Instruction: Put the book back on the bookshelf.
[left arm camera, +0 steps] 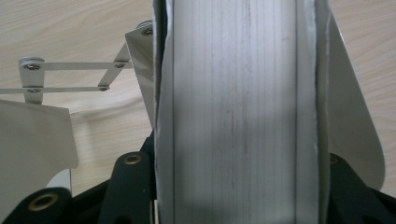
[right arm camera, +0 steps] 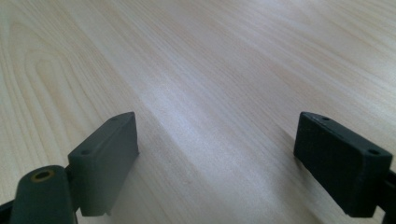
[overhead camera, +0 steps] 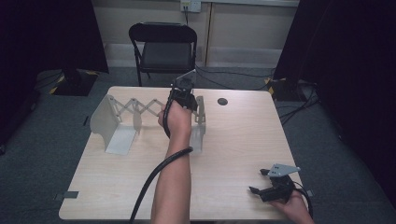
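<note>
A white metal extendable rack [overhead camera: 140,108] with a scissor linkage stands on the wooden table [overhead camera: 243,135], its left end plate [overhead camera: 103,122] toward the left edge. My left gripper [overhead camera: 189,102] reaches over the rack's right end plate [overhead camera: 201,122] and is shut on it. In the left gripper view that plate [left arm camera: 233,116] stands upright between the black jaws, with the linkage [left arm camera: 70,77] and the other end plate [left arm camera: 32,135] off to the left. My right gripper [overhead camera: 258,181] rests near the table's front right corner, open with nothing between its fingers [right arm camera: 105,158].
A black folding chair [overhead camera: 163,46] stands behind the table. A round cable hole [overhead camera: 222,101] sits in the tabletop right of the rack. Cables lie on the floor at the back right [overhead camera: 289,100]. Dark curtains hang on both sides.
</note>
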Demonstrator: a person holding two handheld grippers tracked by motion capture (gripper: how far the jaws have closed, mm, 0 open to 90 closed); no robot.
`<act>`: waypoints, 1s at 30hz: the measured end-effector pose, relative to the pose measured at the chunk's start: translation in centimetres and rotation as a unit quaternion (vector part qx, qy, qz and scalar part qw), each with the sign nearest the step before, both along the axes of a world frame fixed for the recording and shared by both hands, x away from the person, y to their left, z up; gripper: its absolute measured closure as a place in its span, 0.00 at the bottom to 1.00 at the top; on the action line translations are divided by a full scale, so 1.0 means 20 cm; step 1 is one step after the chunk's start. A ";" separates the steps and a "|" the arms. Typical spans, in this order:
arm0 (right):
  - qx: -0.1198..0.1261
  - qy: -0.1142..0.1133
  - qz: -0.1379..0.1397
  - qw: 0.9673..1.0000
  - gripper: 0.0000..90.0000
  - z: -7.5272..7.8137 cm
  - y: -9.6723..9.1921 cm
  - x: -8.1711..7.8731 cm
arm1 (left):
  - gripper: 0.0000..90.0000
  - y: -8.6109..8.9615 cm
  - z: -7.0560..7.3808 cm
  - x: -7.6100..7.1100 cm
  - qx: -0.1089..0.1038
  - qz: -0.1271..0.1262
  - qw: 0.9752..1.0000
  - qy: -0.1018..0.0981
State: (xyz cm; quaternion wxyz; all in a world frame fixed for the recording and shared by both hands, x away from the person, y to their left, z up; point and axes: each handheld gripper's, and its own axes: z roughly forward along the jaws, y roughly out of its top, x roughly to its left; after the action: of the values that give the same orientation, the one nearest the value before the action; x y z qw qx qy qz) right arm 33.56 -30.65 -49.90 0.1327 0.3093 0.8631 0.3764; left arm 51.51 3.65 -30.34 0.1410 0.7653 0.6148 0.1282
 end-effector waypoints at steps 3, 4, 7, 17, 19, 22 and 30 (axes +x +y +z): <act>0.000 0.000 0.000 1.000 0.15 0.00 0.00 0.00 | 0.59 -0.01 0.00 0.00 -0.003 0.006 1.000 -0.003; 0.000 0.000 0.000 1.000 0.15 0.00 0.00 0.00 | 0.59 -0.01 0.00 0.01 -0.003 0.007 1.000 -0.003; 0.000 0.000 0.000 1.000 0.15 0.00 0.00 0.00 | 0.59 -0.02 0.00 0.01 0.000 0.005 1.000 0.000; 0.000 0.001 -0.001 1.000 0.15 0.00 0.00 0.00 | 0.59 -0.04 0.00 0.03 -0.004 0.010 1.000 -0.002; 0.000 0.001 -0.001 1.000 0.15 0.00 0.00 0.00 | 0.59 -0.05 0.00 0.03 -0.003 0.011 1.000 0.000; 0.000 0.001 0.000 1.000 0.15 0.00 0.00 0.00 | 0.59 -0.06 -0.02 0.03 0.002 0.008 1.000 -0.001; 0.000 0.001 -0.001 1.000 0.15 0.00 0.00 0.00 | 0.59 -0.05 -0.02 0.04 -0.009 0.015 1.000 0.001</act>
State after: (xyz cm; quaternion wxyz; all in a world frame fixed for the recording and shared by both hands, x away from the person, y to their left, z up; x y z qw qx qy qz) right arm 33.55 -30.65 -49.89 0.1325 0.3100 0.8631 0.3760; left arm 52.29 2.57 -30.64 0.1452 0.7547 0.6276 0.1241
